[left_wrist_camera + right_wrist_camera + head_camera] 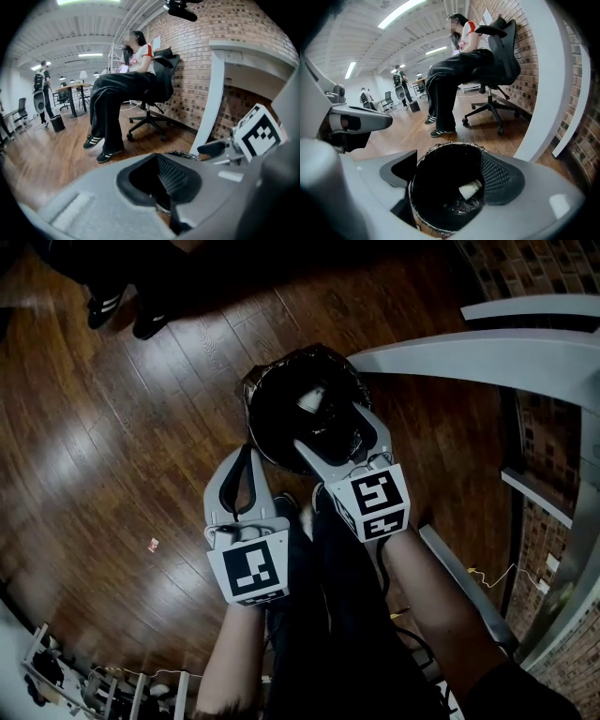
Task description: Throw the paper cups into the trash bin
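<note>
Fingers (502,179) of right gripper (450,174) spread wide, nothing between the pads, framing the mouth of the trash bin (440,146) directly beneath. Single paper cup (469,189) lying on its side inside the bin, on the crumpled black liner (459,206), right of centre in the right gripper view, touching neither finger.

Head view: right gripper (339,439) at frame centre, poised over the round trash bin (267,390); white paper cup (311,401) visible in the dark interior. Left gripper (246,457) just below and left of the bin, fingers brought together at the tips, holding nothing. Left gripper view: left gripper (164,187) with ribbed pad closed against the opposite finger, right gripper's marker cube (258,131) at the right edge.

Background: seated person (454,70) on black office chair (499,61), upper centre of the right gripper view, beside the brick wall (527,70). Dark wooden floor (112,474) filling the left half of the head view; white desk (487,357) at upper right, near the bin.
</note>
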Demonstrator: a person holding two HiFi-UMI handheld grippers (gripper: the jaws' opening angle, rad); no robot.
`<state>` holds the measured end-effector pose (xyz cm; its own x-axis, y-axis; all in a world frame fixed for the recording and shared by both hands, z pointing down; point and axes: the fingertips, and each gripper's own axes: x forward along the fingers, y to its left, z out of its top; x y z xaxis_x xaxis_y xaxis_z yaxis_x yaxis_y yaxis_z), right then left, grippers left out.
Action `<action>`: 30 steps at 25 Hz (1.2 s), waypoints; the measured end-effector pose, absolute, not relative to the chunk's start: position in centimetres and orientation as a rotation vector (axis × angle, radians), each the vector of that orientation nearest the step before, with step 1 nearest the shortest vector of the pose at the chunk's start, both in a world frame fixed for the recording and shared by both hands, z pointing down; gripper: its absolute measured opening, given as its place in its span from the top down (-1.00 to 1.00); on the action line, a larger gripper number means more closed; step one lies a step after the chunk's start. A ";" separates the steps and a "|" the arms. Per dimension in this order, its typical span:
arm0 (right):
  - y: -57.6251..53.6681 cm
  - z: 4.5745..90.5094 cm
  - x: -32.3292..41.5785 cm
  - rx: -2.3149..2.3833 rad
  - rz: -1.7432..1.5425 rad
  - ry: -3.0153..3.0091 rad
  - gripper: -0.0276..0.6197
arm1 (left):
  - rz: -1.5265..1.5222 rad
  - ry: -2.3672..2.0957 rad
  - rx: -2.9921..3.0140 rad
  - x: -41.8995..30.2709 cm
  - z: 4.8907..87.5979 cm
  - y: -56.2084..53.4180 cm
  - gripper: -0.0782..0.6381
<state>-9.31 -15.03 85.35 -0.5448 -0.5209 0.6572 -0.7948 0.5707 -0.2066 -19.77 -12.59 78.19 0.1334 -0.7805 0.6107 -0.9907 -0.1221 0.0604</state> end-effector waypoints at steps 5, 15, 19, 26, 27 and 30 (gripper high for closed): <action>-16.0 80.7 -9.4 1.087 0.617 -2.324 -0.39 | 0.598 -1.725 2.001 -20.0 75.0 -13.2 0.77; -17.4 67.4 -11.1 1.119 0.444 -2.489 -0.19 | 0.530 -1.791 2.163 -19.4 63.5 -15.0 0.77; -18.2 60.3 -11.1 1.185 0.345 -2.537 -0.03 | 0.500 -1.843 2.195 -19.4 58.9 -15.5 0.77; -18.6 48.0 -9.9 1.310 0.184 -2.623 0.20 | 0.382 -1.887 2.292 -18.4 48.2 -15.9 0.77; -18.6 46.5 -9.7 1.324 0.164 -2.629 0.22 | 0.372 -1.894 2.300 -18.3 47.0 -15.9 0.77; -18.5 42.7 -8.7 1.390 0.142 -2.630 0.38 | 0.327 -1.914 2.326 -17.8 43.4 -15.4 0.77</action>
<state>-8.67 -18.46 42.69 -0.5540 -0.8111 0.1875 -0.8266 0.5628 -0.0079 -17.82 -15.36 43.44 0.1811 -0.9548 0.2356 -0.9789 -0.1980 -0.0503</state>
